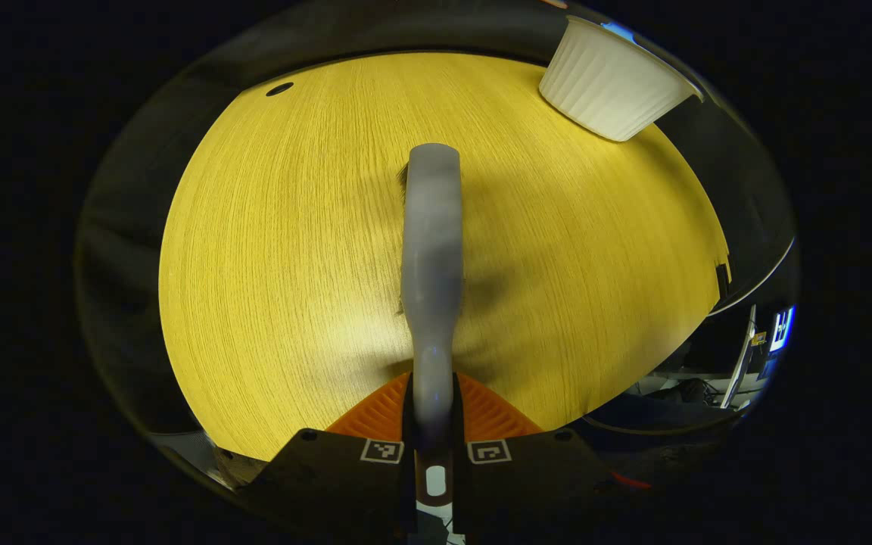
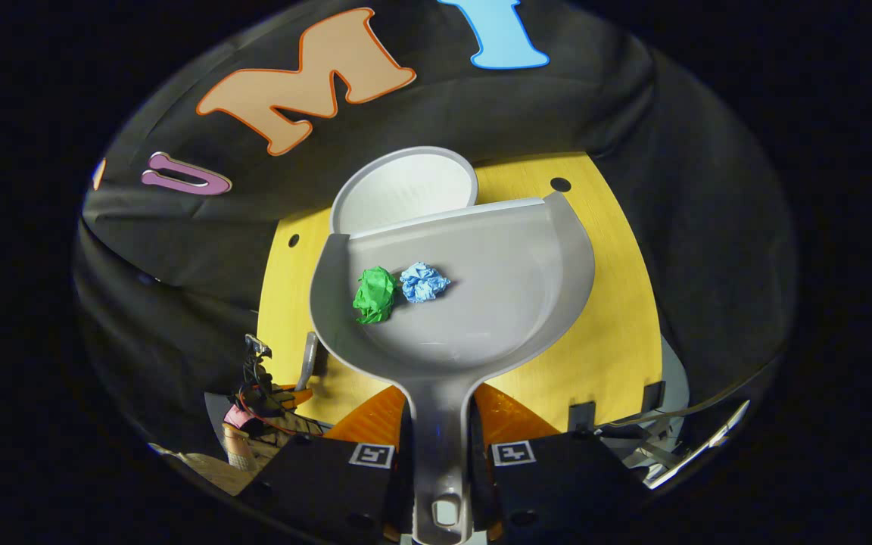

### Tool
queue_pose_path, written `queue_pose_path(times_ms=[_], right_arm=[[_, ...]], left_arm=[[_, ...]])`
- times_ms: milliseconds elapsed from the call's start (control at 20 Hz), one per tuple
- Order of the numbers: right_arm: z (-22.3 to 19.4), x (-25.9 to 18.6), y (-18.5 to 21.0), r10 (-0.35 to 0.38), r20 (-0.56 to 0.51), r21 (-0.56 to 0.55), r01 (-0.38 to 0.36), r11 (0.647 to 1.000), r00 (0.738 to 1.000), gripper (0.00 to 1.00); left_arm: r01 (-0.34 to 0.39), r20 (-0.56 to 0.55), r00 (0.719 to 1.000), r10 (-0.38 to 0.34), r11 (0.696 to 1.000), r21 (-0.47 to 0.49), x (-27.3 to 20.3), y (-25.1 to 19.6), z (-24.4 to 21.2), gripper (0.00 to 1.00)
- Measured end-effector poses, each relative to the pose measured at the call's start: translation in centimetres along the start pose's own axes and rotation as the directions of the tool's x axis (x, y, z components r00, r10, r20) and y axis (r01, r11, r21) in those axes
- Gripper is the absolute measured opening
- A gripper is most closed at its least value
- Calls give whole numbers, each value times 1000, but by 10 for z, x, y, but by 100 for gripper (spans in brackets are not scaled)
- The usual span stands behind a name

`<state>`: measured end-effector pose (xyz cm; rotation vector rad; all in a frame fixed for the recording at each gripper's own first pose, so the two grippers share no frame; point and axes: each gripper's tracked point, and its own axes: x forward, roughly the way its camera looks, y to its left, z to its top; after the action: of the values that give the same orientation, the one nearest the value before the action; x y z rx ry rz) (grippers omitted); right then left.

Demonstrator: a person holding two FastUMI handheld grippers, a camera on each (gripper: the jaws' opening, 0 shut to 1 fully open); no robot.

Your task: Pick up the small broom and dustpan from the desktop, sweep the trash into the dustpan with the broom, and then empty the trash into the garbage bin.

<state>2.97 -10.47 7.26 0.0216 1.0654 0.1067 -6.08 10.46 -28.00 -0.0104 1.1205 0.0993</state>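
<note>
With your right gripper (image 2: 440, 446) clamped on the dustpan (image 2: 474, 303), both paper balls (image 2: 402, 291) inside, and your left (image 1: 434, 431) gripping the broom (image 1: 432, 250) above the desk (image 1: 269, 250), sweeping looks done; only tipping into the bin (image 2: 406, 185) remains.

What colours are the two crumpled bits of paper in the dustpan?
One paper ball is green, the other light blue; the right gripper view shows them best.

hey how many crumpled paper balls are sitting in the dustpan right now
2. A green paper ball and a blue paper ball lie side by side, left of centre in the dustpan, whose front edge is over the bin. None looks hidden.
</note>
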Motion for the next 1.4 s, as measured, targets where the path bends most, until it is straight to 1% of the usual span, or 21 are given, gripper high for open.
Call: queue_pose_path(times_ms=[150,350,450,500,550,600,650,950,1100,1150,1200,1300,1350,1400], right_arm=[[9,4,4,-30,-113,18,32,999,993,33],[20,3,3,-76,-236,41,88,995,969,33],[30,3,6,-85,-254,42,99,994,963,33],[34,3,7,-99,-265,36,112,993,959,30],[35,1,7,-112,-273,26,124,992,955,33],[37,-1,8,-122,-281,14,131,991,952,30],[39,0,9,-130,-280,2,136,991,951,33],[38,3,10,-123,-238,-67,110,992,963,33],[42,1,16,-67,-168,-64,57,996,983,33],[39,-4,19,-50,-142,-58,42,997,989,28],[34,-11,22,-34,-117,-56,28,998,993,33],[20,-28,30,4,-63,-63,-8,998,998,33],[11,-34,35,23,-40,-68,-25,997,999,33],[-4,-40,40,46,-25,-72,-47,996,999,28]], left_arm=[[-5,0,1000,5,1000,-19,4,-1,-2,16],[-16,-7,1000,16,1000,-19,4,1,-4,16],[-21,-12,1000,21,1000,-20,5,2,-6,17],[-22,-16,1000,22,1000,-23,6,2,-6,17],[-24,-21,999,24,999,-25,6,2,-8,17],[-28,-25,999,27,999,-26,7,2,-9,16],[-30,-30,999,29,999,-27,5,2,-10,16],[-33,-45,998,32,999,-33,7,2,-19,16],[-35,-50,998,34,999,-22,6,4,-20,17],[-36,-51,998,36,999,-14,6,5,-19,16],[-37,-53,998,37,999,-8,5,6,-18,16],[-40,-56,998,40,999,-1,6,6,-18,16],[-40,-61,997,40,999,3,6,6,-19,16],[-42,-63,997,43,999,10,6,7,-19,16]])
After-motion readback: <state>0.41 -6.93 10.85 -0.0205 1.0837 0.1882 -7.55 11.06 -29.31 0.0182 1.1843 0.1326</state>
